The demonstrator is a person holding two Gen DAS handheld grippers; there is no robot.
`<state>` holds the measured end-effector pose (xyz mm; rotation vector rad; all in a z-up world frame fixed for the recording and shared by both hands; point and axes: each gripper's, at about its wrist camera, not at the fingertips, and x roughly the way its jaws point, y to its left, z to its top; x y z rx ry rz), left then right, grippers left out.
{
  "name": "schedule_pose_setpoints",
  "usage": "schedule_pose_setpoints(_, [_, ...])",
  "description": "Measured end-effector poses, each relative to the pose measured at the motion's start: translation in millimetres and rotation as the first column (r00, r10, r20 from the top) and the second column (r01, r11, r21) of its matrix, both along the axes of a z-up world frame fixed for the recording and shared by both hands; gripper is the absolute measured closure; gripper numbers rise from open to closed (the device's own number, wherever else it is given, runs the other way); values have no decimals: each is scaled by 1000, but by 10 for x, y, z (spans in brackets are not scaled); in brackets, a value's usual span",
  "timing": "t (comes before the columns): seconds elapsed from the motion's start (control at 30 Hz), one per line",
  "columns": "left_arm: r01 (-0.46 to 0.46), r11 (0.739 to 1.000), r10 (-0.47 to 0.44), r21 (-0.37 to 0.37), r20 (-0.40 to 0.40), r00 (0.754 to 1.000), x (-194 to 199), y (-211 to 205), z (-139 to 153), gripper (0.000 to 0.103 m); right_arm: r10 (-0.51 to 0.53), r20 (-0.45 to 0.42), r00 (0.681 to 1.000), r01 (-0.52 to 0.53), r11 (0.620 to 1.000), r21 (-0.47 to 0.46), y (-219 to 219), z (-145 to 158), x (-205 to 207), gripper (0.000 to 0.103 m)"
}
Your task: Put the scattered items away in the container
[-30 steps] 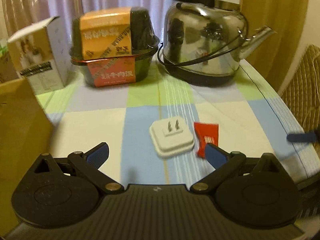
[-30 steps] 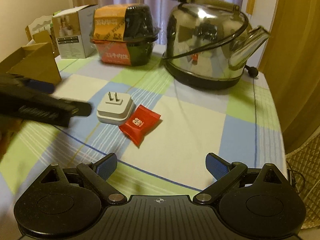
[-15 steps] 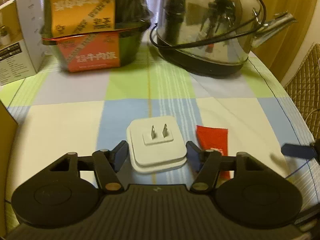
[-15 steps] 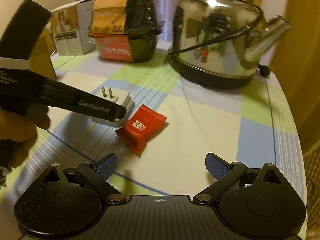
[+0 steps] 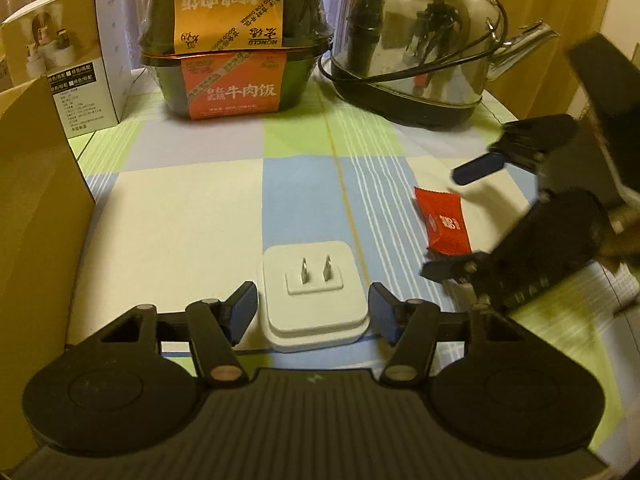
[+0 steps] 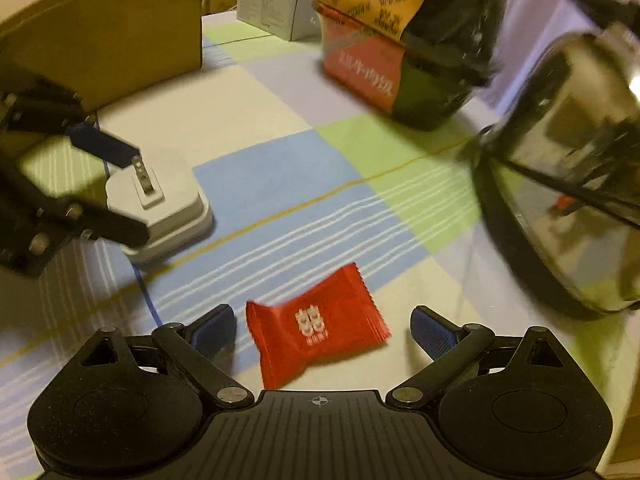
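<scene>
Both grippers had dropped closer over the last second. My left gripper (image 5: pixel 312 308) now straddled the white plastic plug adapter (image 5: pixel 314 300), its blue pads just beside the square, rounded sides, jaws released and not visibly pressing. The adapter lay on its back, two metal prongs up, on the checked tablecloth (image 5: pixel 192 208). My right gripper (image 6: pixel 320 330) had swung in over the crinkled red candy wrapper (image 6: pixel 320 330), jaws spread wide on either side of it. To the left stood the brown cardboard box (image 5: pixel 36 208); behind sat a sleeved black meal tub (image 5: pixel 234 36) and a shiny steel kettle (image 5: pixel 416 36).
</scene>
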<state>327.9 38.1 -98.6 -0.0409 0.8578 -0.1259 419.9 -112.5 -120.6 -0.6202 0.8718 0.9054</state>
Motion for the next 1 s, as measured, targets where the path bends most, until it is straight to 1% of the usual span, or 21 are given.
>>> schedule_pose_setpoints(0.03, [4,1000,-4,2,0,1000,1,3,-6,44,-14,-39,999,14,1000,12,-5,1,52,12])
schedule_pose_setpoints(0.07, [7,1000,-7,4,-4,1000,7,4,-14,44,-31,-79,996,33,999,30,-22,10,90,25])
schedule_pose_setpoints(0.1, [9,1000,-9,5,-7,1000,15,5,-23,44,-44,-95,995,48,998,40,-27,26,95,32])
schedule_pose_setpoints(0.2, [20,1000,-20,7,-17,1000,55,-10,-53,44,-48,-74,996,51,998,28,-18,69,-42,40])
schedule_pose_setpoints(0.33, [43,999,-42,32,-36,998,40,-57,-69,44,-91,-60,994,92,996,15,-69,96,-336,44])
schedule_pose_setpoints(0.37, [49,998,-47,31,-44,998,15,-59,-67,45,-111,-63,992,112,994,16,-99,104,-395,44])
schedule_pose_setpoints(0.43, [65,998,-64,25,-57,996,-70,-58,-53,50,-153,-73,986,155,988,21,-182,113,-557,44])
schedule_pose_setpoints(0.5, [87,996,-85,28,-68,994,-204,-76,-37,59,-204,-93,975,208,978,33,-291,129,-773,44])
schedule_pose_setpoints(0.6, [136,990,-133,32,-86,987,-499,-127,-5,60,-253,-122,960,261,964,57,-434,169,-1177,44])
schedule_pose_setpoints(0.7, [176,983,-171,45,-92,981,-806,-172,19,59,-268,-126,955,275,960,50,-491,186,-1605,44])
schedule_pose_setpoints(0.73, [173,983,-168,57,-84,982,-878,-171,27,58,-268,-121,956,276,960,48,-483,202,-1728,44])
schedule_pose_setpoints(0.8, [144,988,-139,62,-69,988,-933,-151,38,39,-295,-114,949,302,952,52,-492,212,-1893,43])
schedule_pose_setpoints(0.83, [125,991,-121,56,-64,991,-905,-141,43,34,-311,-118,943,319,946,57,-506,206,-1946,43])
schedule_pose_setpoints(0.87, [102,993,-99,59,-55,994,-852,-135,56,24,-323,-116,939,331,942,61,-525,205,-2001,41])
schedule_pose_setpoints(0.9, [81,994,-78,69,-35,996,-786,-141,80,22,-333,-103,937,340,938,64,-542,208,-2050,24])
schedule_pose_setpoints(0.93, [67,995,-66,75,-14,998,-710,-151,107,21,-344,-80,936,349,935,67,-558,215,-2103,21])
schedule_pose_setpoints(1.0, [49,995,-50,86,16,999,-516,-183,134,18,-359,-57,932,363,928,80,-592,222,-2161,20])
